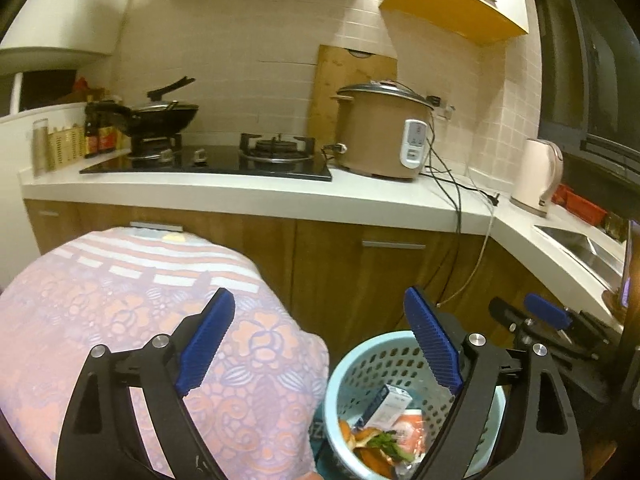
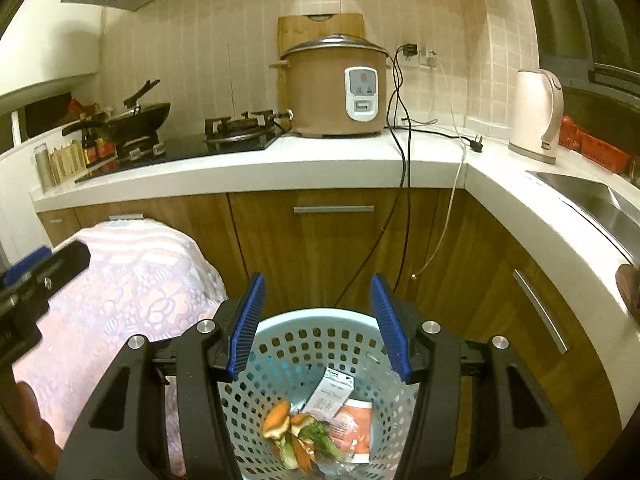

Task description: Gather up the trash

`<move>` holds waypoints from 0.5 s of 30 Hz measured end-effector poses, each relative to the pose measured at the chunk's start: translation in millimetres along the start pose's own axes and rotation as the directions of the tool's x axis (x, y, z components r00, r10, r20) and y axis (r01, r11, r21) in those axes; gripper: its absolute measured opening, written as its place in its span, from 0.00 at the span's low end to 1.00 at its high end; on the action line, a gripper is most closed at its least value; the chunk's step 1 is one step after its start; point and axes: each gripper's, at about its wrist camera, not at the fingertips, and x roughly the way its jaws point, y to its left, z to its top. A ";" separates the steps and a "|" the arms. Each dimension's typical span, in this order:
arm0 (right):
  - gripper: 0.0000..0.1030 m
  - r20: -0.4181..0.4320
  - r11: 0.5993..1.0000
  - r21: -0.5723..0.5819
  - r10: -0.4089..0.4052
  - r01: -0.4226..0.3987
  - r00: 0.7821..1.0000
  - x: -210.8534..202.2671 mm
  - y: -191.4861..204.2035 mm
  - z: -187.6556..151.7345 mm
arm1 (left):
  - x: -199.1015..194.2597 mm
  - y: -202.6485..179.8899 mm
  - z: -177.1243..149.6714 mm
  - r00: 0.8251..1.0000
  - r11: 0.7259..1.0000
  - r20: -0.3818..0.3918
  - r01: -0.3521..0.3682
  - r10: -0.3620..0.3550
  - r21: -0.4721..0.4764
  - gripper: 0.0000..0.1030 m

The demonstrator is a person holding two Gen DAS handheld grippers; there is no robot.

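Observation:
A light blue perforated basket (image 1: pixel 380 362) (image 2: pixel 304 344) stands on the floor in front of the wooden cabinets. Inside it lie a small white carton (image 1: pixel 386 402) (image 2: pixel 332 394), orange peel (image 1: pixel 368 436) (image 2: pixel 278 416), green vegetable scraps (image 2: pixel 320 436) and an orange-and-white packet (image 2: pixel 354 424). My left gripper (image 1: pixel 320 300) hovers open and empty over the basket's left rim and the patterned cloth. My right gripper (image 2: pixel 318 284) is also open, straight above the basket, nothing between its blue pads. Each gripper shows at the edge of the other's view, the right gripper (image 1: pixel 548 312) and the left gripper (image 2: pixel 36 268).
A pink floral cloth (image 1: pixel 160 320) (image 2: pixel 140 280) covers a bulky thing left of the basket. On the white counter (image 2: pixel 320 160) stand a rice cooker (image 2: pixel 336 88), a gas hob with a wok (image 1: pixel 160 116) and a kettle (image 2: pixel 536 112). Cables (image 2: pixel 404 184) hang down the cabinets; a sink (image 2: pixel 592 200) is right.

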 end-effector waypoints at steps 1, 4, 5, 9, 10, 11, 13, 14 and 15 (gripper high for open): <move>0.50 0.003 1.000 -0.002 0.004 -0.004 1.000 0.4 1.8 0.9 | 0.9 1.8 -1.5 1.000 1.000 -0.002 -0.009 0.009 -0.002 0.83; 0.50 0.012 1.000 0.001 0.015 -0.015 1.000 -0.5 4.9 2.0 | 2.3 7.9 -4.2 1.000 1.000 -0.013 -0.023 0.022 -0.007 0.83; 0.50 0.015 1.000 0.004 0.020 -0.020 1.000 -0.8 5.5 2.3 | 2.3 9.6 -4.3 0.999 1.000 -0.014 -0.029 0.029 -0.008 0.83; 0.50 0.031 0.999 0.015 0.033 -0.033 0.999 -2.6 6.7 2.9 | -0.7 14.5 -3.1 0.999 0.999 0.002 -0.046 0.046 -0.006 0.83; 0.50 0.034 0.999 0.019 0.034 -0.035 0.999 -3.0 6.6 3.1 | -1.9 15.4 -2.1 0.999 0.999 0.008 -0.051 0.051 -0.004 0.83; 0.50 0.036 0.999 0.023 0.038 -0.039 0.999 -3.1 6.1 3.2 | -2.5 15.7 -1.4 0.998 0.998 0.012 -0.055 0.055 -0.003 0.83; 0.50 0.036 0.999 0.030 0.043 -0.044 0.998 -2.4 4.8 2.6 | -2.8 16.0 -0.6 0.998 0.998 0.015 -0.060 0.060 -0.004 0.83; 0.50 0.035 0.998 0.033 0.046 -0.047 0.998 -1.6 4.4 2.0 | -2.9 16.4 -0.9 0.998 0.998 0.015 -0.060 0.060 -0.004 0.83; 0.50 0.033 0.998 0.037 0.049 -0.051 0.998 -0.7 3.5 1.1 | -2.6 16.3 -0.8 0.998 0.998 0.013 -0.062 0.062 -0.006 0.83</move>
